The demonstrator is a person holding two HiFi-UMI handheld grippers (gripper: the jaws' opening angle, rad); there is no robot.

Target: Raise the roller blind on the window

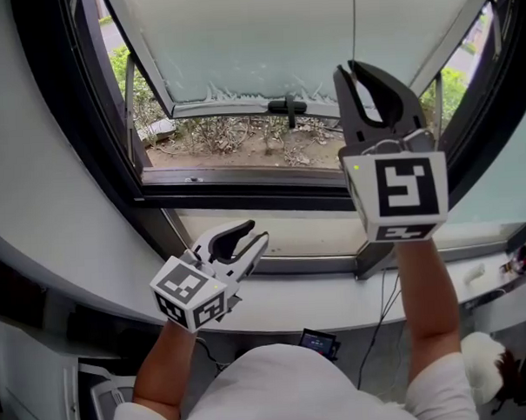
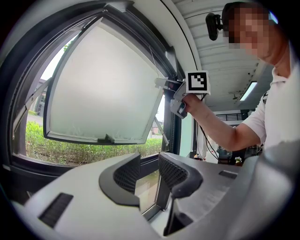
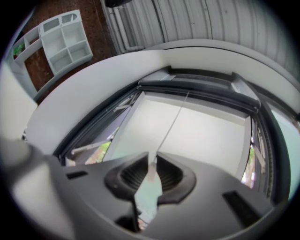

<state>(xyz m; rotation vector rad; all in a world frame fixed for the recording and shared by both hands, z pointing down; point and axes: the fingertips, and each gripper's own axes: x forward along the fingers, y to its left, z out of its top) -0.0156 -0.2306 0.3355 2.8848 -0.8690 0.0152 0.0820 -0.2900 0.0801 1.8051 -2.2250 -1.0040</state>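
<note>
While the right gripper (image 1: 346, 69) is held high in front of the window, its black jaws are closed on a thin white pull cord (image 1: 354, 22) that runs straight up and out of the top of the head view. The right gripper view shows this cord (image 3: 176, 117) passing between the ribbed pads, with a small pale tab pinched there. Behind the cord, a pale frosted roller blind (image 1: 264, 39) covers most of the dark-framed window. Its lower edge sits above a strip of green shrubs and bare ground (image 1: 233, 132). From these views it is hard to tell whether that pale sheet is blind fabric or frosted glazing in the tilted sash. A small black handle (image 1: 289, 103) sits at the middle of its lower edge.

Lower down, the left gripper (image 1: 255, 231) hovers over the white window sill (image 1: 319, 294). Its jaws stand apart with nothing between them, and they point toward the window.
</note>
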